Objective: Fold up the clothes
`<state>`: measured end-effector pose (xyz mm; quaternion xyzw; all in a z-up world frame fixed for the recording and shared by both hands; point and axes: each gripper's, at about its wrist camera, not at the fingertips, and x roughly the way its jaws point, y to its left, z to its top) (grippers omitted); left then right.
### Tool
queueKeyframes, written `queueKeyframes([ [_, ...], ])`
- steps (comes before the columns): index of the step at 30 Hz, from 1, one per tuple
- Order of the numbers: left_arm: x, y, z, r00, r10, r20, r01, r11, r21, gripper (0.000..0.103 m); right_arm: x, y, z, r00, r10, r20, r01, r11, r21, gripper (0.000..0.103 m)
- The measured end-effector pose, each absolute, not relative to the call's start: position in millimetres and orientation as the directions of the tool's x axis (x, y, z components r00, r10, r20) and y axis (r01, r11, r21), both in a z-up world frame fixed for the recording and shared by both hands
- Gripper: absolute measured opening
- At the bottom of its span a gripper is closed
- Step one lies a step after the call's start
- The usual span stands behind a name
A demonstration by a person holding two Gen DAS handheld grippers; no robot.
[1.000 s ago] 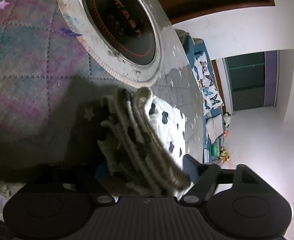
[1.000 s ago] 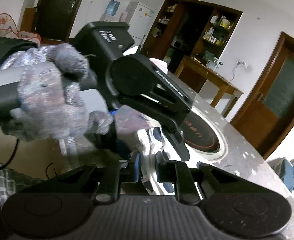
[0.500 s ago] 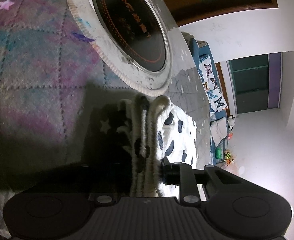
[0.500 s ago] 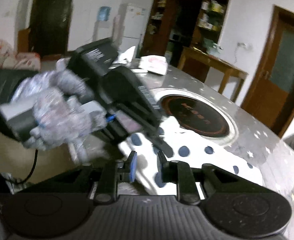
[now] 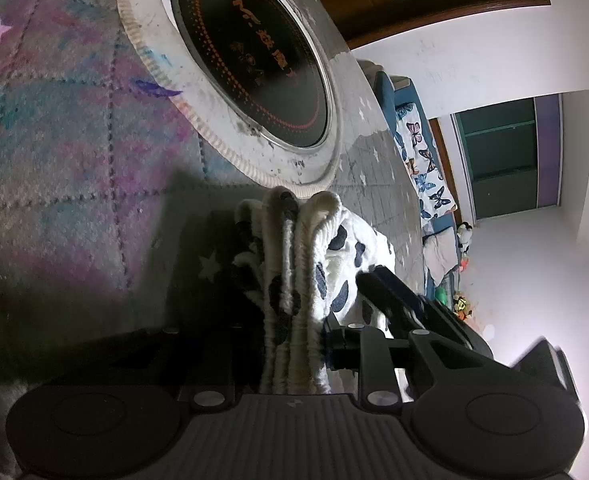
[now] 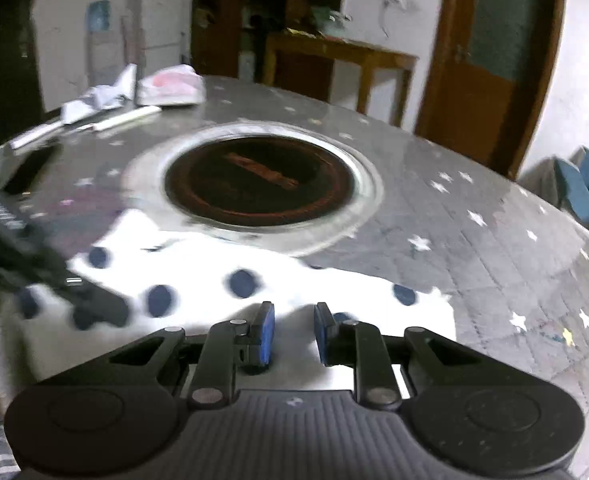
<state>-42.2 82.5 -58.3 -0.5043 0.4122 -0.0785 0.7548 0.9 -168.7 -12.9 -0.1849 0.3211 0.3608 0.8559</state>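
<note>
**Bunched edge pinched on the left, right gripper empty over the cloth**

Step in hand, as I judge it: mid-fold. The left gripper (image 5: 294, 344) is clamped on a gathered bundle of the spotted garment (image 5: 334, 256), several thick white layers stacked between its fingers, standing up from the table (image 5: 54, 140). The garment lies at the near edge of the table, just this side of the round inset burner (image 5: 254, 64), its far edge close to the burner's pale rim.

Right gripper (image 6: 292, 330): blue pads a narrow way apart, nothing visibly between them. It hangs over the near part of the garment (image 6: 254, 280), which spreads flat and white with dark blue spots toward the left, where the other gripper (image 6: 54, 276) cuts in as a dark blurred bar.

Next move, my guess: the right gripper needs a hold on a free edge or corner, so the bundle can be laid over flat. The bundle is thick; layers could slip unevenly when released.

Hard to make out:
- Left side of the left wrist view is deep in shadow; the left finger is barely readable.
- Right wrist view is smeared; whether the pads touch the cloth I cannot tell.
- The garment's full outline and kind are cut off by both grippers.
- Far left of the table holds papers and a pale bag (image 6: 170, 86), details unclear.
</note>
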Motion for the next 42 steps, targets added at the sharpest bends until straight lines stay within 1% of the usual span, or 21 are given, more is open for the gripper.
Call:
queueKeyframes([
  [5,-40.1,85.3,-58.5,0.647,-0.538,-0.54,-0.291,0.48,-0.828,0.027,32.8,-184.9,-23.0,0.59,0.401,-0.701,-0.648,0.753,-0.114,0.02],
  [11,-37.4,86.7,-54.5,0.641,-0.531,-0.555,-0.283,0.509,-0.813,0.027,43.6,-223.0,-17.7,0.634,0.353,-0.688,-0.555,0.827,-0.087,0.021],
  [17,-33.6,84.8,-49.7,0.635,-0.516,-0.575,-0.272,0.548,-0.791,0.027,25.4,-259.2,-15.6,0.6,0.426,-0.677,-0.523,0.849,0.071,0.023],
  [18,-32.9,84.1,-48.8,0.634,-0.513,-0.579,-0.268,0.557,-0.786,0.027,21.3,-263.3,-16.4,0.597,0.436,-0.674,-0.519,0.85,0.09,0.024],
  [19,-32.0,83.3,-48.0,0.632,-0.51,-0.584,-0.266,0.565,-0.781,0.027,17.8,-266.6,-17.8,0.598,0.44,-0.67,-0.513,0.852,0.101,0.028],
  [26,-26.9,76.8,-37.0,0.621,-0.473,-0.625,-0.242,0.642,-0.727,0.027,5.3,-277.9,-27.2,0.586,0.475,-0.657,-0.478,0.857,0.193,0.028],
  [27,-25.8,75.5,-34.7,0.619,-0.467,-0.632,-0.238,0.655,-0.717,0.027,4.8,-278.4,-27.1,0.589,0.475,-0.654,-0.476,0.858,0.194,0.024],
  [28,-24.7,74.3,-32.3,0.616,-0.461,-0.639,-0.232,0.668,-0.707,0.027,4.2,-279.5,-26.8,0.594,0.477,-0.648,-0.468,0.86,0.205,0.014],
  [31,-20.5,70.0,-24.6,0.61,-0.444,-0.657,-0.214,0.706,-0.675,0.027,0.0,-281.2,-23.5,0.609,0.476,-0.634,-0.46,0.864,0.207,0.006],
  [37,0.5,51.4,-3.5,0.612,-0.433,-0.662,-0.139,0.765,-0.629,0.027,-4.7,-289.3,-0.2,0.683,0.441,-0.582,-0.435,0.886,0.161,0.003],
  [42,33.4,19.7,11.1,0.607,-0.445,-0.658,-0.065,0.798,-0.599,0.027,6.4,-300.2,19.6,0.745,0.372,-0.554,-0.387,0.917,0.095,0.003],
])
